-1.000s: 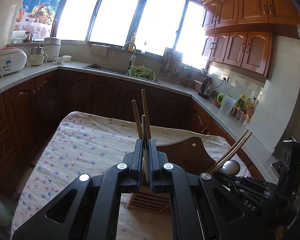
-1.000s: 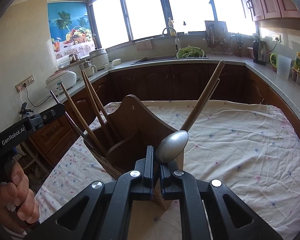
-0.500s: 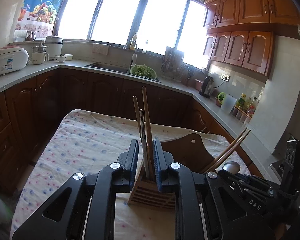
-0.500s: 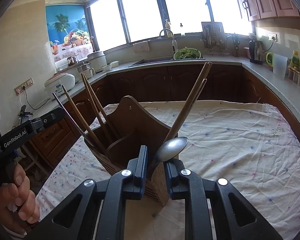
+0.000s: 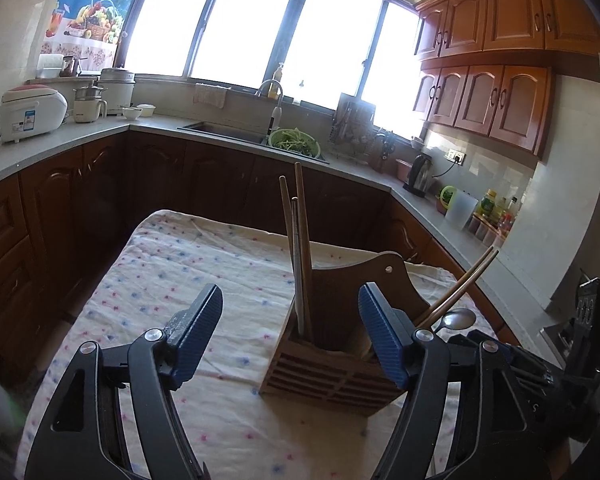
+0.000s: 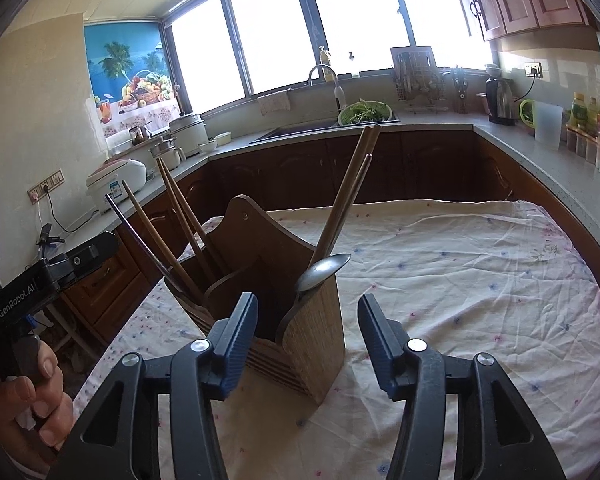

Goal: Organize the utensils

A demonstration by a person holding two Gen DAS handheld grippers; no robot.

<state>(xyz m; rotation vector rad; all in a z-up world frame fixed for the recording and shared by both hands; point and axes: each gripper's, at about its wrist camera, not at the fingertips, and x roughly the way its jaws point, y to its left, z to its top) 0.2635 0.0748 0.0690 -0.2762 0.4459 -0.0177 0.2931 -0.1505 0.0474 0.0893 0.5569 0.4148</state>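
Wooden, slatted and two-celled, the brown utensil holder (image 5: 332, 364) stands upright on the counter's white cloth with small pink and blue flowers (image 5: 188, 276), near its front edge, with bare cloth open all round toward twelve o'clock and out to the cloth's far rim before the dark cabinets. Seen from the left wrist, the left tool (image 5: 290, 330) has its blue-padded jaws spread wide and still opening, one pad at nine o'clock of the holder and one at three; the three long brown wooden chopsticks with a thin metal one among them (image 5: 300, 264) stand in the near cell between the pads, touched by neither. Seen from the right wrist, the right tool (image 6: 308, 330) is likewise parting, its pads either side of the holder's pale front corner, gripping nothing; the grey metal spoon (image 6: 320, 272) leans bowl-up on the cell's rim beside a pair of brown chopsticks (image 6: 346, 196) slanting toward one o'clock. At eight o'clock in that view a bare hand (image 6: 24, 408) grips the other tool's black handle. A second ago both tools were clamped shut, the left on its chopsticks, the right at the spoon; now both sets rest free in the holder.
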